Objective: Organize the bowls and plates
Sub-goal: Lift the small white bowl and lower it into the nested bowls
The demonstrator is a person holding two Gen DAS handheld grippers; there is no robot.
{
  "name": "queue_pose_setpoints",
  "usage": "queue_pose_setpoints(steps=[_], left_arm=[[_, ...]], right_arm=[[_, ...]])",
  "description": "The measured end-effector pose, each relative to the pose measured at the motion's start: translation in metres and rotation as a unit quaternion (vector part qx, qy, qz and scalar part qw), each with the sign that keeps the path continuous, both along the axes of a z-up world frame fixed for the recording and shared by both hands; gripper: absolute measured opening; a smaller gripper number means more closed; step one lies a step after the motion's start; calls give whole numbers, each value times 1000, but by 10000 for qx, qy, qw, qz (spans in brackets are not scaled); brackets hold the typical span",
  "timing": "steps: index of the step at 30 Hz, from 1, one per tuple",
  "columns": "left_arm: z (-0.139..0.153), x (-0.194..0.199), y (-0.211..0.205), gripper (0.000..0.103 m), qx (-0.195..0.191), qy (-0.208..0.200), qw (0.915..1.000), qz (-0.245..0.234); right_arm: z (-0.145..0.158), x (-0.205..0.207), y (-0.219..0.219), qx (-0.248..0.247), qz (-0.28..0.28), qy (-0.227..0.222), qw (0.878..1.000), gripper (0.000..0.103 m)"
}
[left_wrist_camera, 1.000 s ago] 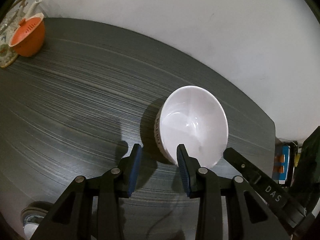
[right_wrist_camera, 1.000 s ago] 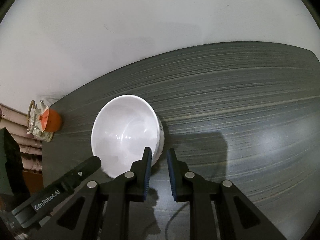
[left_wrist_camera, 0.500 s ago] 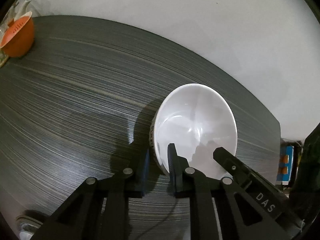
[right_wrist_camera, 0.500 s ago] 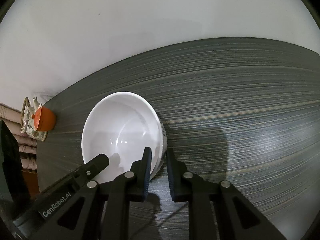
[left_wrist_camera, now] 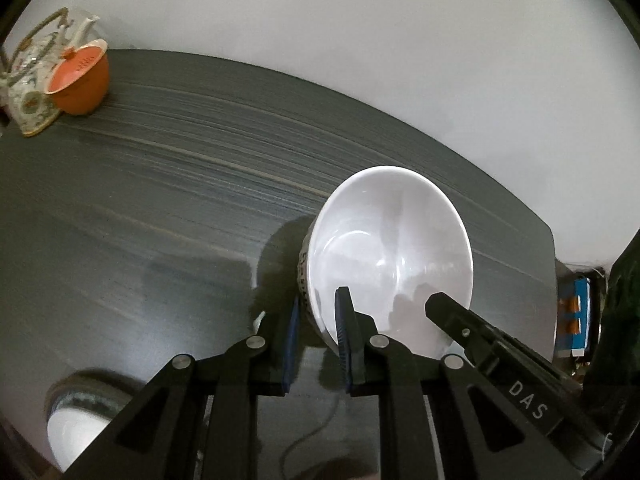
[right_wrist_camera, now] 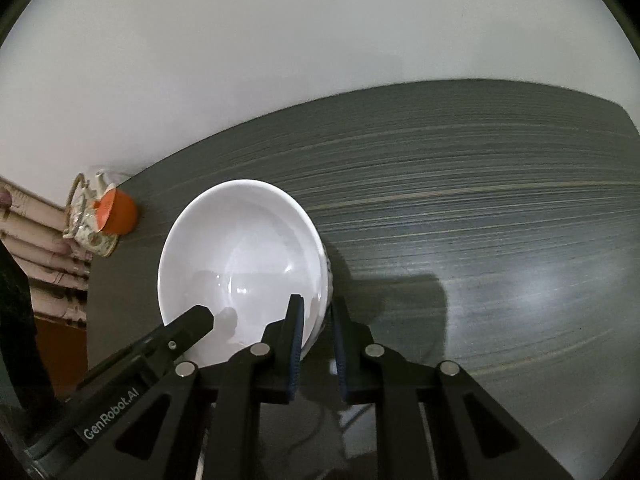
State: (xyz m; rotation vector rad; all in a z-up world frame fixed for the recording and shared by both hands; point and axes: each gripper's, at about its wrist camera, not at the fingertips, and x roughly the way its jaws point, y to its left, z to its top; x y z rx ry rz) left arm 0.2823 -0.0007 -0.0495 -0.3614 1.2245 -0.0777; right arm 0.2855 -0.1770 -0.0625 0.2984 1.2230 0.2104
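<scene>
A white bowl (left_wrist_camera: 390, 248) with a dark pattern on its outer wall is held above the dark grey table (left_wrist_camera: 160, 200). My left gripper (left_wrist_camera: 318, 334) is shut on its left rim, one finger inside and one outside. My right gripper (right_wrist_camera: 318, 334) is shut on the bowl's (right_wrist_camera: 240, 264) right rim in the same way. Each gripper shows in the other's view as a black finger over the bowl's near edge. A second bowl (left_wrist_camera: 80, 416) with a dark patterned rim shows blurred at the lower left of the left wrist view.
An orange bowl (left_wrist_camera: 80, 76) and a patterned teapot (left_wrist_camera: 36, 80) stand at the table's far left corner by the white wall; they also show in the right wrist view (right_wrist_camera: 116, 210). Blue and orange items (left_wrist_camera: 576, 316) lie past the table's right edge.
The left gripper closed on the bowl's rim from open. The bowl now sits higher off the table, with both grippers on it, and the teapot corner has come back into view.
</scene>
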Motion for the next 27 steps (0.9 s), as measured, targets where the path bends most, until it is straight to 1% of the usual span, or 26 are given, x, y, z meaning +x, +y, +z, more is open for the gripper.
queue_pose_setpoints(steps=[5,10,13,19,21,23,27], left_arm=[[19,-21,-5,15,35,-183,9998,-12],[39,-54,-15,15,70,-374,9993,-31],[49,-74,-20,15,100,-461,9989,-76],[63,-116,-17,15,133,-502,9983,-248],[63,-133,-23,15,142,-504,9981,-334],[65,-149,-18,15,115,-484,9981,-369],[59,-180,-27,16,48,-375,9979,-527]], right_arm=[[23,-24,-2,28,19,-208,9998,15],[48,-55,-9,46,51,-443,9990,15],[56,-75,-11,65,54,-533,9985,15],[66,-119,-18,44,62,-611,9981,15],[67,-133,-21,23,37,-630,9980,15],[67,-149,-26,17,10,-682,9977,15],[63,-176,-31,38,-62,-721,9974,15]])
